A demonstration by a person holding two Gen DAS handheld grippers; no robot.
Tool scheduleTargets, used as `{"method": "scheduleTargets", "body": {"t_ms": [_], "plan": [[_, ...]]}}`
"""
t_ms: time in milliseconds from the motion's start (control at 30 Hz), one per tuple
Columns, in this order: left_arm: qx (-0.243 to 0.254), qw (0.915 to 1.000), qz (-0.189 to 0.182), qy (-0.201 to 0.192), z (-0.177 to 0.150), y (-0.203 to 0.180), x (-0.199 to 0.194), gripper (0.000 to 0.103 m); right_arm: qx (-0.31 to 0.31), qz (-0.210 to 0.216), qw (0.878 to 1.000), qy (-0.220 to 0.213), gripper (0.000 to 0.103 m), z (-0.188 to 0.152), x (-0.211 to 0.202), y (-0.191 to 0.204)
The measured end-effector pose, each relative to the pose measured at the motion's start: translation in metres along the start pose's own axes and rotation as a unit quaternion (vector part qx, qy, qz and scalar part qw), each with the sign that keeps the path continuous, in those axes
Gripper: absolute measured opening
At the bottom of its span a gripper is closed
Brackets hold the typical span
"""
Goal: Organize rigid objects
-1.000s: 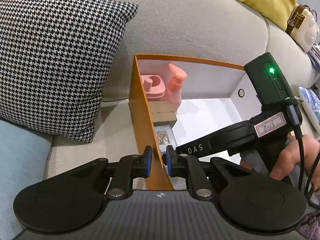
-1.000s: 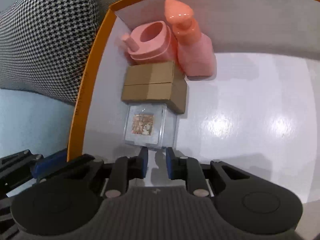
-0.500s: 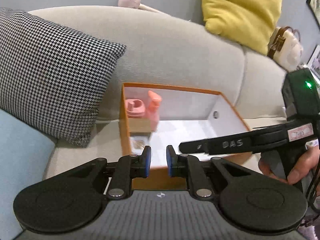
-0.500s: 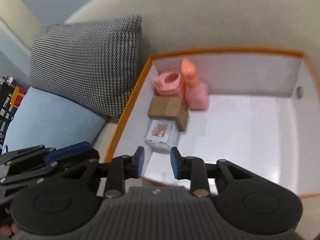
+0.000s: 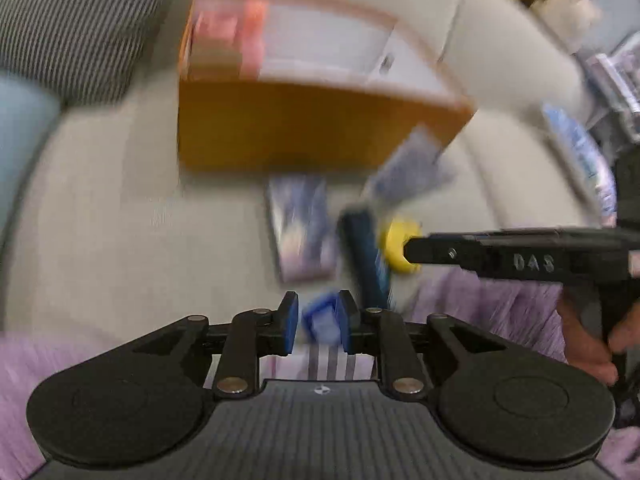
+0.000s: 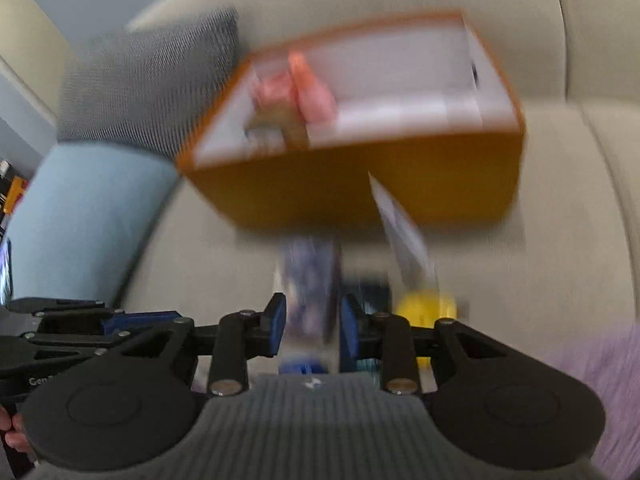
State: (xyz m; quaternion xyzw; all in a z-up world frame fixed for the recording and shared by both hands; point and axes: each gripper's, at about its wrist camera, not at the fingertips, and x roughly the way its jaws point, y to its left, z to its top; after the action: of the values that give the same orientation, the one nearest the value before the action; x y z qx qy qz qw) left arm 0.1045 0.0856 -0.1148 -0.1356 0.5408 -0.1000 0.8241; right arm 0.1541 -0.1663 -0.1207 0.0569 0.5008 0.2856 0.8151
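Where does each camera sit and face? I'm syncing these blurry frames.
Left wrist: on the left claw, facing the orange box on the sofa; shows the right claw and hand.
Right wrist: on the right claw, facing the same box; left claw at left edge.
Shared: box, yellow object.

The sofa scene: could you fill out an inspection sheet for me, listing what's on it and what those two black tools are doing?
Surface: beige sofa seat; both views are motion-blurred.
Job's things: orange box with pink items in its left corner. In front of it, outside, lie a purplish flat pack, a dark blue item, a yellow round item and a small blue item.
Clutter: lilac cloth at the seat's near edge.
Grippers: left tool and right tool both open, holding nothing.
Cables: nothing seen.
Surroundings: checked cushion, light blue cushion.
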Motion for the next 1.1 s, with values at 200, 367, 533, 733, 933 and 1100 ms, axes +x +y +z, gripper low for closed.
{"method": "scheduleTargets", "body": {"t_ms": [200,367,533,733,933,1100], "plan": [[-0.087,0.9949,0.012,0.049,-0.031,0.009,0.034,0.030,-0.004,0.000,0.997,0.074,0.032,-0.042,0.027,0.000],[-0.090,0.9942,0.031,0.050,-0.038,0.006,0.040,0.030,-0.052,-0.001,0.996,0.072,0.045,-0.045,0.042,0.013],[-0.130,0.9902,0.023,0.044,-0.040,0.012,0.040,0.030,-0.053,0.014,0.994,0.091,0.042,-0.047,0.056,0.010],[-0.156,0.9857,0.033,0.053,-0.037,0.010,0.043,0.036,-0.047,0.019,0.993,0.106,0.027,-0.054,0.053,0.009],[-0.184,0.9797,0.047,0.062,-0.032,0.007,0.050,0.049,-0.058,0.039,0.992,0.107,0.020,-0.058,0.041,0.013],[-0.166,0.9801,0.084,0.071,-0.033,-0.005,0.060,0.055,-0.076,0.050,0.990,0.109,0.018,-0.065,0.033,0.018]]}}
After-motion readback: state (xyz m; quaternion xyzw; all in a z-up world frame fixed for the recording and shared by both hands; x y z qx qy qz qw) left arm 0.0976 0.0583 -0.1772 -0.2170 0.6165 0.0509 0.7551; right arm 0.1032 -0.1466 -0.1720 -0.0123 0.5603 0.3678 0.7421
